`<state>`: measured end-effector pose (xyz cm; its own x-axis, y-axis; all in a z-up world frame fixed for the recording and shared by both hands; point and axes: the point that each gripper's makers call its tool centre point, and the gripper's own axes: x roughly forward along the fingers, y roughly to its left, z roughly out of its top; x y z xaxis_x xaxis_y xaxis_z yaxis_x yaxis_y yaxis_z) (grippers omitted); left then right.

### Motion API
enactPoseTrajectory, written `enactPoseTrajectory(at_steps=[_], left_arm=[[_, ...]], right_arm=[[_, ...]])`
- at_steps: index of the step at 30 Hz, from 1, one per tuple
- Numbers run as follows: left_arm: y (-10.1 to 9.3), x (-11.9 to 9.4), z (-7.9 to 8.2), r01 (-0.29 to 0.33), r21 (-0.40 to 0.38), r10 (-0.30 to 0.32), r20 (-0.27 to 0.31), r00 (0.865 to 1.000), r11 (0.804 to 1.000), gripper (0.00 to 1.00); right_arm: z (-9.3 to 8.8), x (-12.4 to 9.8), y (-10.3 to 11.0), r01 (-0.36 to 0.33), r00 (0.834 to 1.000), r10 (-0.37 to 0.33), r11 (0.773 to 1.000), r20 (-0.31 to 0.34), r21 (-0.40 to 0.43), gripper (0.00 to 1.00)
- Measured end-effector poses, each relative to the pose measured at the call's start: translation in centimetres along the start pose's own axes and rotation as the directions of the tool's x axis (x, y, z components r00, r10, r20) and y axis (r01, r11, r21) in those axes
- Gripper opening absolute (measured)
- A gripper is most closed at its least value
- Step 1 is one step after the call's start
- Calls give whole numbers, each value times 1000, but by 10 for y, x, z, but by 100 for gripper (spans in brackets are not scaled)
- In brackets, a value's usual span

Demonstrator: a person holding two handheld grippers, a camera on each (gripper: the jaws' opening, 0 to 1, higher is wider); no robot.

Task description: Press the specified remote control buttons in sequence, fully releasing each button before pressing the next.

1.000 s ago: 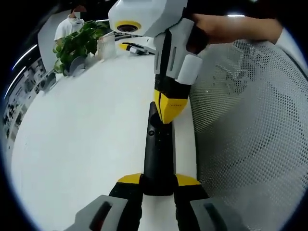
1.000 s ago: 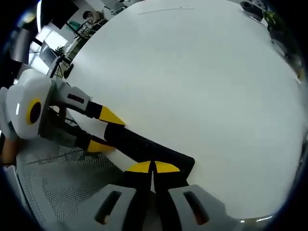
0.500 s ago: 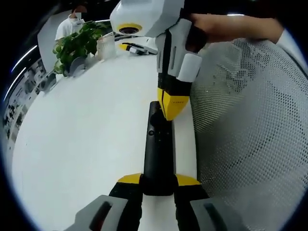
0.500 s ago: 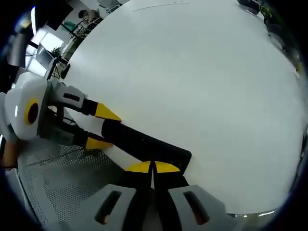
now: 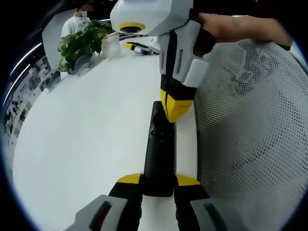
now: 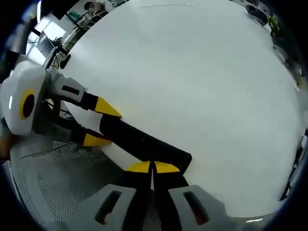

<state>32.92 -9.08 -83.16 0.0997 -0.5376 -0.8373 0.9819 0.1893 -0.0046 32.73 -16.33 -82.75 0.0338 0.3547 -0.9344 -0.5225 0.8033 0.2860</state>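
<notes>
Remote [image 5: 159, 149] clamped by left gripper [image 5: 159, 185] at table [image 5: 86, 139] edge; right gripper [image 5: 177, 107] closed, tips touching it.

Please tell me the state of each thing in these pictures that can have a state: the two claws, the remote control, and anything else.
Left claw: shut on the near end of the remote control.
Right claw: jaws together, tips at the far end of the remote control; contact cannot be confirmed.
Remote control: lying flat on the white table, buttons facing up.
Potted plant: upright at the far table edge.
</notes>
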Motion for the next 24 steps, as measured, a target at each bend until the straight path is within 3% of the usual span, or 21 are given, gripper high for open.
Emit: enactPoseTrajectory(at_steps=[12, 24], left_arm=[[-1, 0, 0, -7, -9, 7, 10, 1000, 1000, 25], [-2, 1, 1, -23, -26, 23, -4, 1000, 999, 25]], right_arm=[[1, -3, -1, -72, 997, 72, 991, 5, 114, 0], [18, -8, -7, -93, 992, 76, 982, 105, 167, 0]])
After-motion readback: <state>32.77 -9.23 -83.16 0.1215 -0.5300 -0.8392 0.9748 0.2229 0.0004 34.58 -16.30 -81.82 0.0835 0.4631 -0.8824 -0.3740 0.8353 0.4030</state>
